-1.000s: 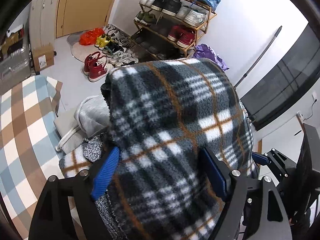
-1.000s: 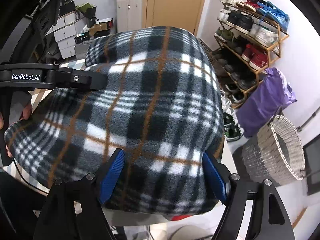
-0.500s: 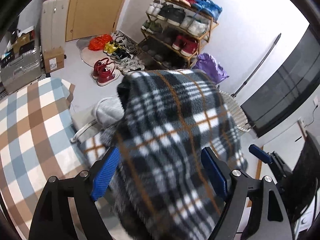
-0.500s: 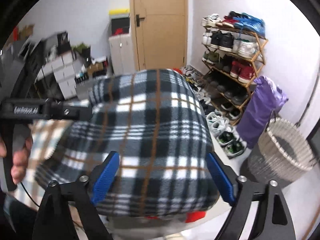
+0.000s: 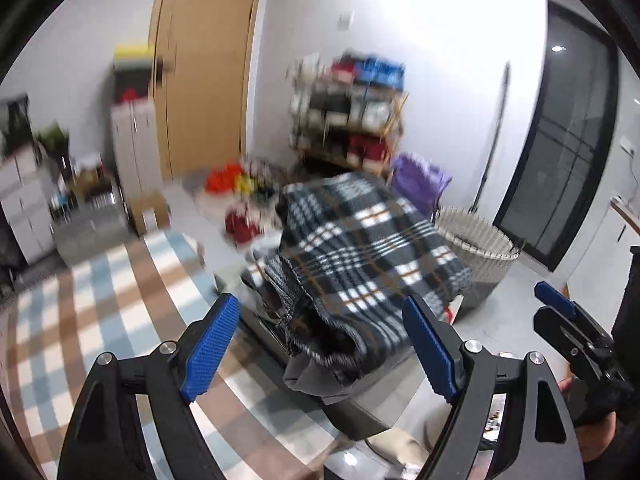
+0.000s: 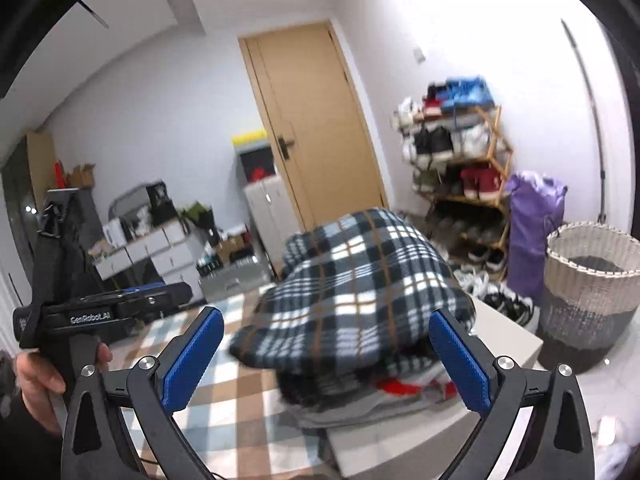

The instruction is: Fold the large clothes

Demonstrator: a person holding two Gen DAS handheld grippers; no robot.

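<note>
A folded black, white and orange plaid fleece garment point(image 5: 360, 248) lies on top of a pile of other clothes at the table's edge; it also shows in the right wrist view point(image 6: 360, 280). My left gripper point(image 5: 320, 344) is open and empty, drawn back from the garment. My right gripper point(image 6: 324, 352) is open and empty, also drawn back. Grey and red clothes point(image 6: 400, 392) lie under the plaid one. The left gripper's handle point(image 6: 80, 316) shows at the left of the right wrist view.
A checked blue, brown and white tablecloth point(image 5: 100, 320) covers the table. A wicker laundry basket point(image 6: 588, 280) stands on the floor at the right, beside a purple bag point(image 6: 532, 220) and a shoe rack point(image 6: 456, 152). Wooden door point(image 6: 312, 128) behind.
Both grippers have let go of the plaid garment and pulled back and up. The garment now rests on the clothes pile, farther from both cameras.
</note>
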